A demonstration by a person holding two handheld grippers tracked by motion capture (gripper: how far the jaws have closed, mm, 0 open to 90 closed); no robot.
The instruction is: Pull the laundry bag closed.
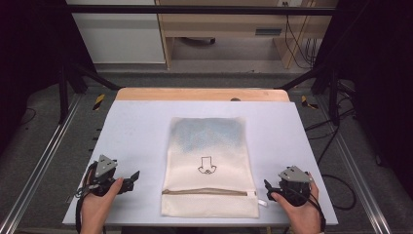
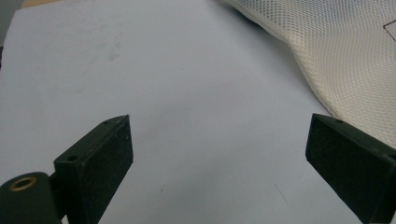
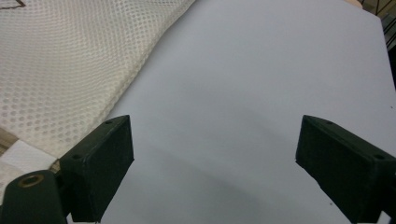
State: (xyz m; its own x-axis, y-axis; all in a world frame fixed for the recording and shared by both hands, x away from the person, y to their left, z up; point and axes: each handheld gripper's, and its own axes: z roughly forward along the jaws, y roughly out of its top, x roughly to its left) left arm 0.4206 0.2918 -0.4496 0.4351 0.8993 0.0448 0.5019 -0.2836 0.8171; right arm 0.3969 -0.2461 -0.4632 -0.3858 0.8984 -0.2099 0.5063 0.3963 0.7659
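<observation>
a cream mesh bag lies flat in the middle of a pale blue table, its long side running away from the person. a small black arrow mark is printed near its centre, and a tan zipper runs across it close to the near edge, with a white pull tab sticking out at the right end. something bluish shows faintly through the mesh in the far half of the bag.

the left gripper sits low over the table to the left of the bag, near its zipper end but apart from it, held in the person's left hand. its jaws stand wide apart with nothing between them; in the left gripper view the bare table lies between the two black pads and the mesh bag runs along the right side, just beyond the right pad.

the right gripper sits to the right of the bag, held in the right hand, its tips just beside the white pull tab. its jaws are also spread wide and empty; in the right gripper view the mesh bag lies at the left, beyond the left pad, with bare table between the pads.
</observation>
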